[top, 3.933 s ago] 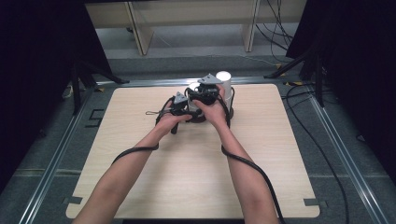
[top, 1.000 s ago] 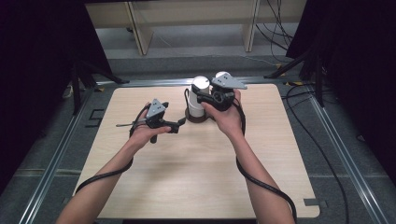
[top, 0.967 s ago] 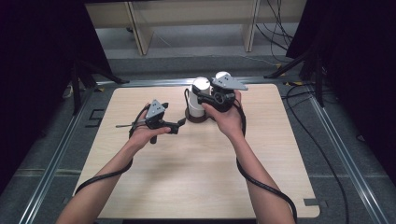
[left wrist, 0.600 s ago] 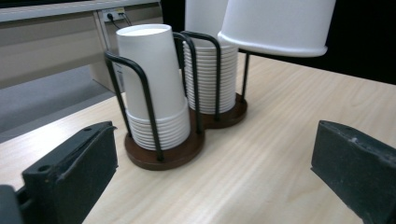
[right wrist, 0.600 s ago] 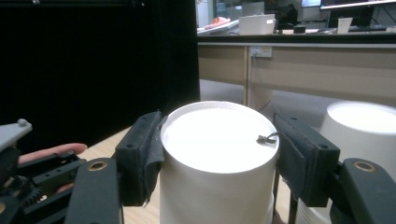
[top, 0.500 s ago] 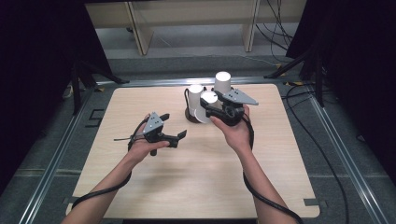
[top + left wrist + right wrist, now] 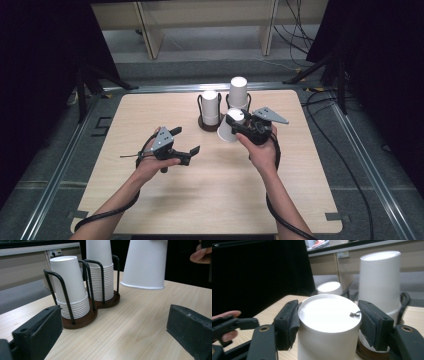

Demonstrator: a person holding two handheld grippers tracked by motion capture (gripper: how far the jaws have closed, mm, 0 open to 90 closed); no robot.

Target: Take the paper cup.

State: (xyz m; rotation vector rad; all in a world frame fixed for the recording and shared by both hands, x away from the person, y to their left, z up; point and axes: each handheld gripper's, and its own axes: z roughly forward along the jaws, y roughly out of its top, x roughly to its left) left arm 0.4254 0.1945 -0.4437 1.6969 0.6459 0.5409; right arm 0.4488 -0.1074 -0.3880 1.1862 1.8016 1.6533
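My right gripper (image 7: 237,125) is shut on a single upside-down white paper cup (image 7: 228,131) and holds it tilted just above the table, in front of the cup holder (image 7: 207,125). In the right gripper view both pads (image 7: 287,325) press the cup (image 7: 327,342) near its flat bottom. The wire holder carries two upturned cup stacks, a shorter left stack (image 7: 210,106) and a taller right stack (image 7: 238,92). My left gripper (image 7: 192,152) is open and empty, at the near left of the holder. Its view shows the held cup (image 7: 146,263) hanging beside both stacks (image 7: 71,287).
The light wooden table (image 7: 210,200) has a metal frame rail (image 7: 350,145) around it. Cables trail from both grippers along the forearms. Black curtains and stand legs (image 7: 82,95) flank the table. Shelving (image 7: 200,20) stands beyond the far edge.
The right gripper has come off the top of the stacks with one cup, moving toward the person and downward. The left gripper has drawn back toward the near edge.
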